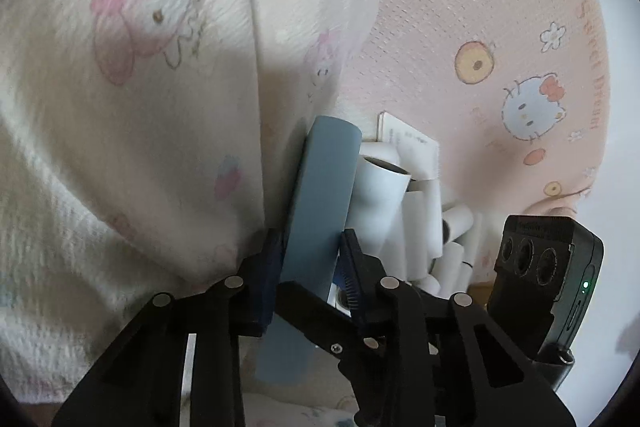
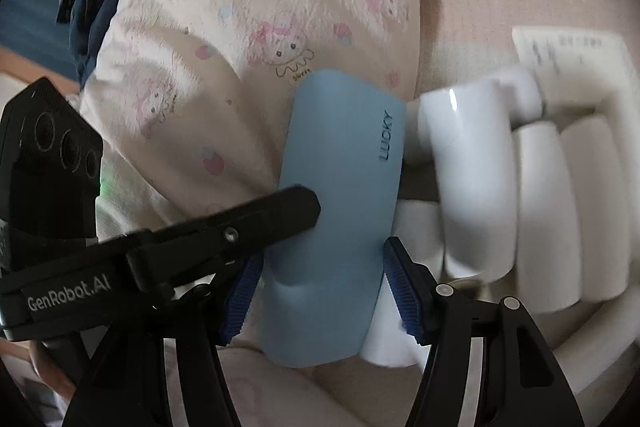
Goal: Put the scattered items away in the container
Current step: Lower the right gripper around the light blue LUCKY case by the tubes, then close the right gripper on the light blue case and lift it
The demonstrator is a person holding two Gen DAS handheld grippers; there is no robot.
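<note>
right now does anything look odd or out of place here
Yes: both claws grip one blue case. The left claw and the right claw each close on the blue case at once, held beside the pillow, next to the white tubes rather than among them.

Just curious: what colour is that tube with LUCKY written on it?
Light blue tube, clearest in the right wrist view.
</note>
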